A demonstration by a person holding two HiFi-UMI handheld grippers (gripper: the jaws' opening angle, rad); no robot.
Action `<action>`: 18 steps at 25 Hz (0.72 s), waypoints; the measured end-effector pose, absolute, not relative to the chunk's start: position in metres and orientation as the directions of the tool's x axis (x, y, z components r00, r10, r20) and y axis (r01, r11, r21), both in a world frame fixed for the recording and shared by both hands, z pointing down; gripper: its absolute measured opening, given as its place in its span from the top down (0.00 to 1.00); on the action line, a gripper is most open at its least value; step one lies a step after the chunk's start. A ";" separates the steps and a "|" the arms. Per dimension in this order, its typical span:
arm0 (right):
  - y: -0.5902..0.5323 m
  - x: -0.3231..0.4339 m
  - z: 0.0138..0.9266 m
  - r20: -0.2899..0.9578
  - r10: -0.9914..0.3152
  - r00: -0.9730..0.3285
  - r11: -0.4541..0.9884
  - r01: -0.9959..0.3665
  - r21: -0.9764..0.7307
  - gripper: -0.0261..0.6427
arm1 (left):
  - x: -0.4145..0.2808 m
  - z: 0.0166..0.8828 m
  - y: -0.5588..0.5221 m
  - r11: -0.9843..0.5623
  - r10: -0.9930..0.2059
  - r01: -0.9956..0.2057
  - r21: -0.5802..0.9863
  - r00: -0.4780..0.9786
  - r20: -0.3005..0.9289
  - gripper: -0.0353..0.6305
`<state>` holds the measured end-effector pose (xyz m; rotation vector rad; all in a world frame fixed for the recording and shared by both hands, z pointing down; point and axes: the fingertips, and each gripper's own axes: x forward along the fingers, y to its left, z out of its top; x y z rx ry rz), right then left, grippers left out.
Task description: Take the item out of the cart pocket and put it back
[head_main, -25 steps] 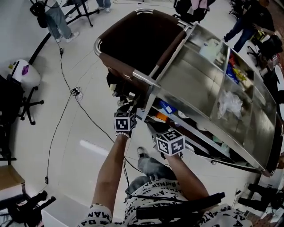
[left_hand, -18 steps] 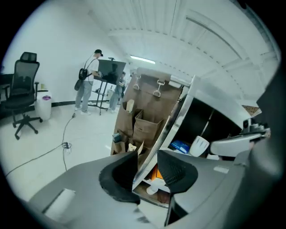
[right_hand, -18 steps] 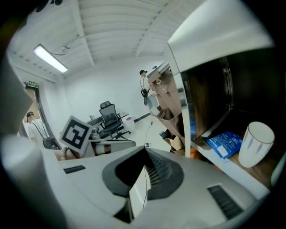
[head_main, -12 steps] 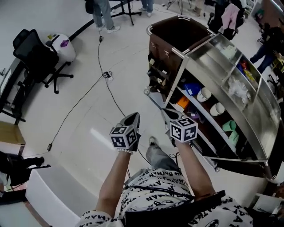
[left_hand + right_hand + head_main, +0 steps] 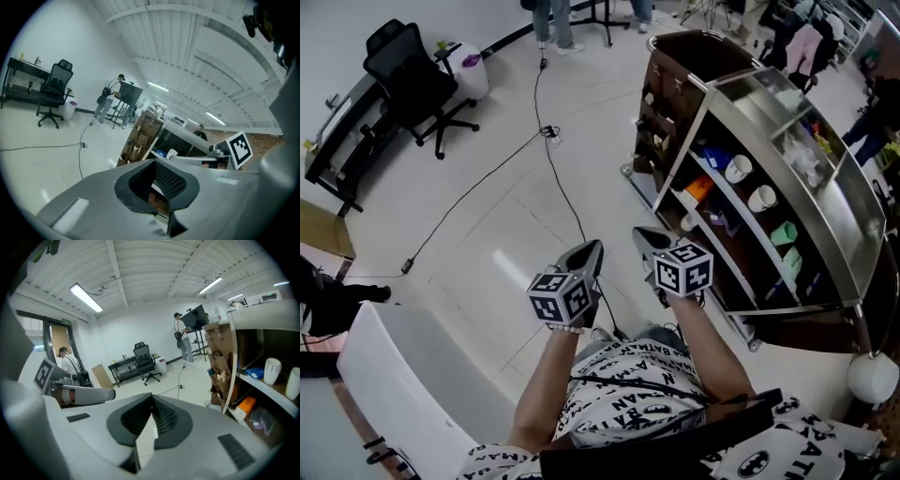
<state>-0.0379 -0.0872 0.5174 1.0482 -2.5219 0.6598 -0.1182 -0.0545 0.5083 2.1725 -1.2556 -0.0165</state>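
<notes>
White floor (image 5: 459,234) is stretching between the person and the steel-topped cart (image 5: 839,220). A black cable (image 5: 549,132) is trailing across it toward an office chair (image 5: 412,84), a white bin (image 5: 469,73) and a dark table (image 5: 333,141). Brown pockets (image 5: 654,141) on the cart's end are holding small tan items (image 5: 136,139), though which one is the task's cannot be told. Shelves are carrying white cups (image 5: 738,169), an orange box (image 5: 698,188) and green packs (image 5: 784,232). Left tongs (image 5: 592,251), just closing, are meeting on nothing; right tongs (image 5: 645,237) are pressing together too. Both are hanging over the floor, well apart from the pockets.
</notes>
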 end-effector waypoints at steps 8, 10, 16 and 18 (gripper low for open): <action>-0.051 0.011 0.507 0.448 -0.595 -0.668 0.605 -0.739 -0.297 0.96 | -0.042 0.489 -0.042 -0.434 -0.743 -0.746 0.505 0.614 0.268 0.95; -0.050 0.031 0.508 0.456 -0.605 -0.652 0.588 -0.753 -0.296 0.96 | -0.026 0.485 -0.042 -0.450 -0.734 -0.740 0.500 0.626 0.264 0.95; -0.044 0.068 0.505 0.448 -0.632 -0.633 0.557 -0.772 -0.306 0.96 | -0.005 0.481 -0.042 -0.449 -0.734 -0.742 0.498 0.624 0.267 0.95; -0.043 0.075 0.505 0.445 -0.638 -0.628 0.553 -0.776 -0.302 0.96 | -0.001 0.483 -0.041 -0.442 -0.738 -0.745 0.500 0.619 0.270 0.95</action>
